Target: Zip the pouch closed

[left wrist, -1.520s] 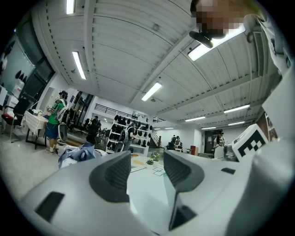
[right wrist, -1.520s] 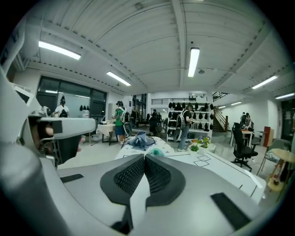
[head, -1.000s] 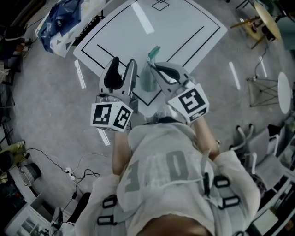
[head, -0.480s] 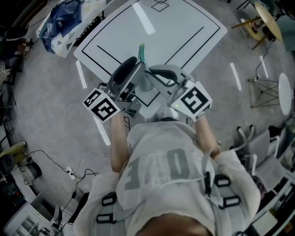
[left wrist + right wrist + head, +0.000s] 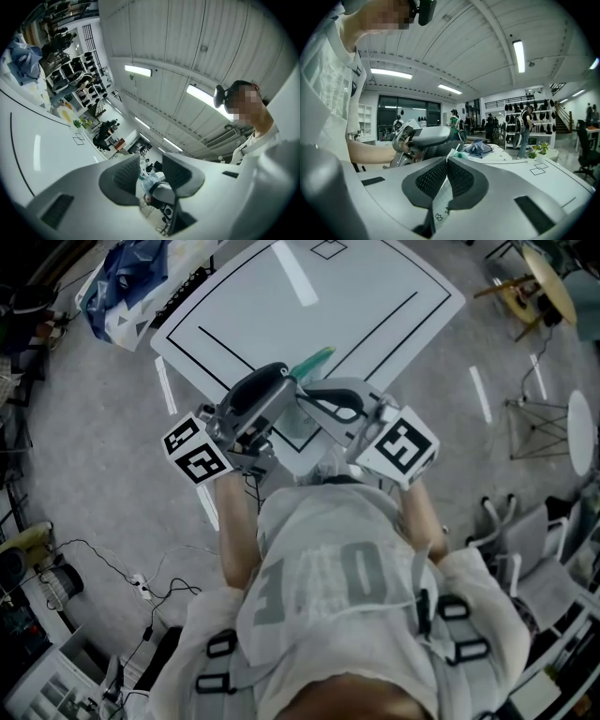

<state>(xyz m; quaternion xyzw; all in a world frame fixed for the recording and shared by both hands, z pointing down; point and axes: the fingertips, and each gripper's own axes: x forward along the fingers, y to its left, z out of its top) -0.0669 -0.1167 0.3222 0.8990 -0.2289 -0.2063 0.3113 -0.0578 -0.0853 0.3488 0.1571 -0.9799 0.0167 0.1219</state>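
The pouch (image 5: 312,360) is clear plastic with a green end and is held up over the white table's (image 5: 375,296) near edge. My right gripper (image 5: 309,397) is shut on its printed clear edge (image 5: 440,199), and the green end (image 5: 459,155) shows just past the jaws. My left gripper (image 5: 281,381) points at it from the left, seen in the right gripper view as a grey body (image 5: 423,139). Its jaws are closing, with a pale piece of the pouch (image 5: 149,182) in the gap between them (image 5: 149,172); the pads do not press on it.
A blue and white bag (image 5: 122,287) lies on the floor beyond the table's left corner. Cables (image 5: 141,589) trail over the floor at the left. Stools and a stand (image 5: 544,409) are at the right. The person's torso (image 5: 337,615) fills the lower middle.
The left gripper rolled and swung right, toward the right gripper. The pouch's green end tipped from upright over to the right. The right gripper drifted slightly and stayed shut.
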